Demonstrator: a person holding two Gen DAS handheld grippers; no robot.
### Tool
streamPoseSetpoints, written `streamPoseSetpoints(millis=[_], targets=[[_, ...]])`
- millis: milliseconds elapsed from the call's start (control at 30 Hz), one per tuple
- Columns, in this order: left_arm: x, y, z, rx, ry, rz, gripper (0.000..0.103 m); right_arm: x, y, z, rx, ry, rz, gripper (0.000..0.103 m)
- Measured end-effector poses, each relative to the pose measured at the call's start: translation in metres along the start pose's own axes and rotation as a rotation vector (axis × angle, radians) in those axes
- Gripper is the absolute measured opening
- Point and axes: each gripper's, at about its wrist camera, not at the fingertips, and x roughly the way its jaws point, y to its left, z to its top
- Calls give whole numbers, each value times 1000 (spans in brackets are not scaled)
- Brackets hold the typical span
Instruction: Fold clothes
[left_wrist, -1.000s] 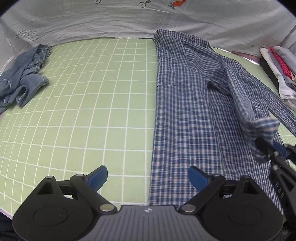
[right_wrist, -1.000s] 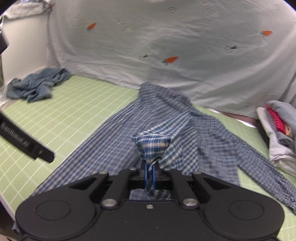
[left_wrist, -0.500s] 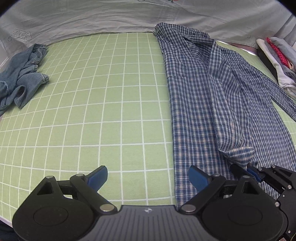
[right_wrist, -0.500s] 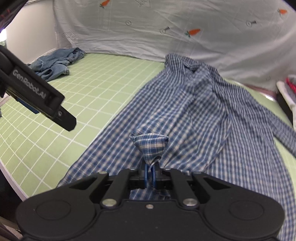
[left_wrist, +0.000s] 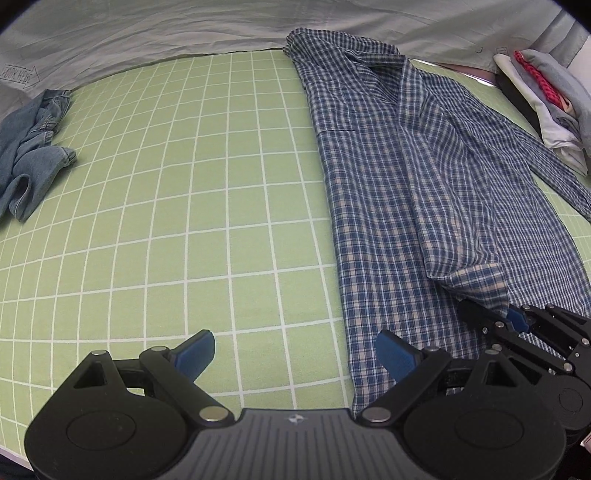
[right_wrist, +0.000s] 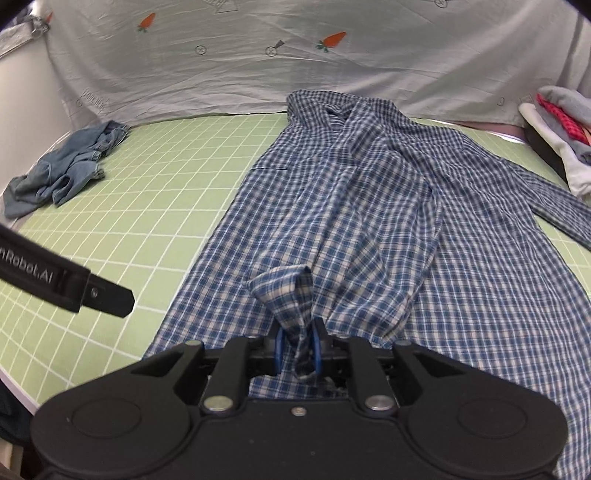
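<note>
1. On the green surface (left_wrist: 207, 206) with its white grid lies a blue plaid shirt (left_wrist: 376, 192), spread lengthwise with the collar at the far end, near the draped grey sheet (right_wrist: 236, 74).
2. One sleeve is folded across the shirt's body; its cuff (right_wrist: 286, 295) stands bunched up just in front of the right gripper (right_wrist: 298, 350).
3. That gripper's blue fingers (right_wrist: 279, 349) are opening, with the pinched cuff fabric between them; a gap shows on the left side of the fabric, while the right finger looks close against it.
4. Seen from the left wrist, the right gripper (left_wrist: 511, 317) sits low over the shirt's near right part, with the cuff (left_wrist: 476, 286) at its tip.
5. The left gripper (left_wrist: 293, 350) hovers over the shirt's near left edge, its fingers (left_wrist: 195, 350) spread wide and holding nothing.
6. Readable writing: white letters "nRobot.AI" on the black bar of the left gripper (right_wrist: 62, 280) in the right wrist view, its start cut off by the picture's edge.
7. Grey print on the sheet at far left reads roughly "LOOK HERE" (left_wrist: 20, 72) inside an arrow outline; I cannot read it with certainty. Orange carrot prints (right_wrist: 330, 38) also dot the sheet.
8. A crumpled denim garment (left_wrist: 33, 147) lies at the surface's left edge, well apart from the shirt.
9. Folded clothes in white, grey and red (left_wrist: 546, 99) are stacked at the far right.
</note>
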Motion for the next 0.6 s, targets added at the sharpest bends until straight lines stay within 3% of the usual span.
streamPoseSetpoints(millis=[233,333,533,600], targets=[[3,0,2,17,6,6,94,4,-11,3,164,27,34,19],[5,0,3,20,11,6,94,0,-14,6,221,23,69,27],[7,4,5,19,11,7,94,-33,-26,23,374,-165,110,40],[8,6,6,18,16,7,94,-32,-31,28,399,-177,92,41]])
